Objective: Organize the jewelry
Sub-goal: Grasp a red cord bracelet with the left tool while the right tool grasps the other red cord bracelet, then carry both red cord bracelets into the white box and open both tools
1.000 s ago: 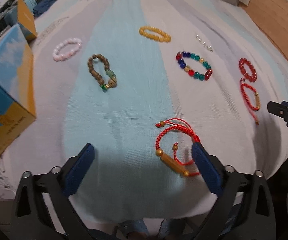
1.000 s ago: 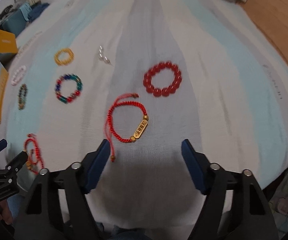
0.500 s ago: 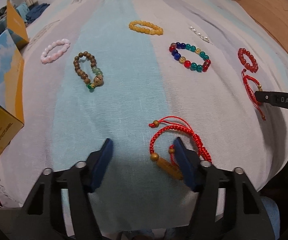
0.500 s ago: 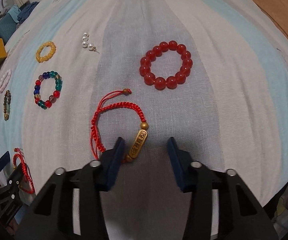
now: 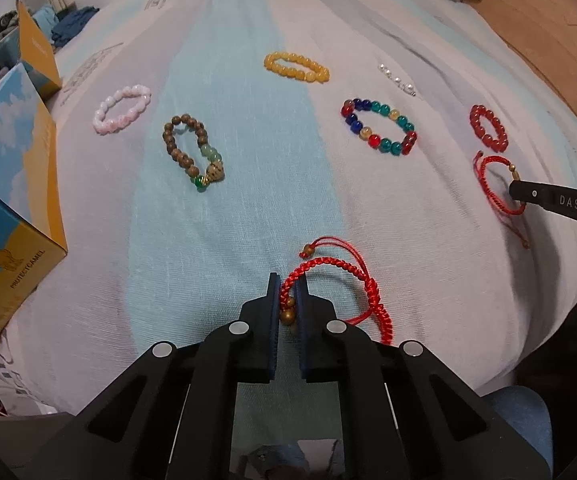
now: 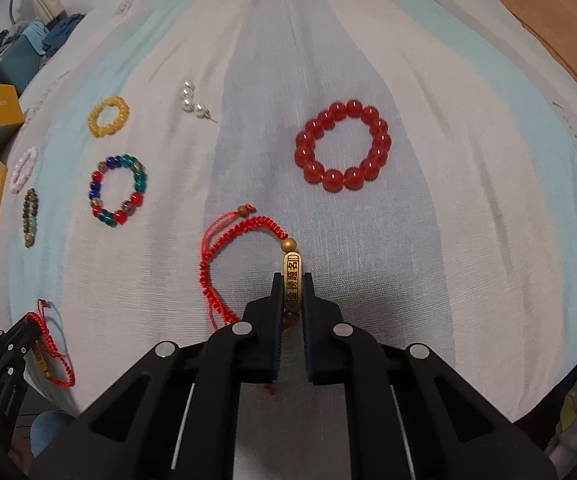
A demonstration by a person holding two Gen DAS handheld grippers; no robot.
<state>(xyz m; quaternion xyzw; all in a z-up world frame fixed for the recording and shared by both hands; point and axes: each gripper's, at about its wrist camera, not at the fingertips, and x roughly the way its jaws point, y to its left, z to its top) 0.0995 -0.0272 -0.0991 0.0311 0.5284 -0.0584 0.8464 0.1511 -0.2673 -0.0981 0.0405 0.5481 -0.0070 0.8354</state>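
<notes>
The left gripper (image 5: 288, 300) is pinching a red cord bracelet (image 5: 340, 284) at its gold bead on the striped cloth (image 5: 248, 200). The right gripper (image 6: 291, 296) is clamping a second red cord bracelet (image 6: 228, 248) by its gold charm, with the red bead bracelet (image 6: 342, 146) lying just ahead.

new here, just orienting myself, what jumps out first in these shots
Both grippers are clamped on matching red cord bracelets: the left gripper on one, the right gripper on another's gold charm. Beyond, a red bead bracelet and a multicolour bead bracelet lie on the striped cloth.

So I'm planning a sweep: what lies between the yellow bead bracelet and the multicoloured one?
Only bare striped cloth separates yellow bracelet from multicoloured bracelet, clearest in the left wrist view.
</notes>
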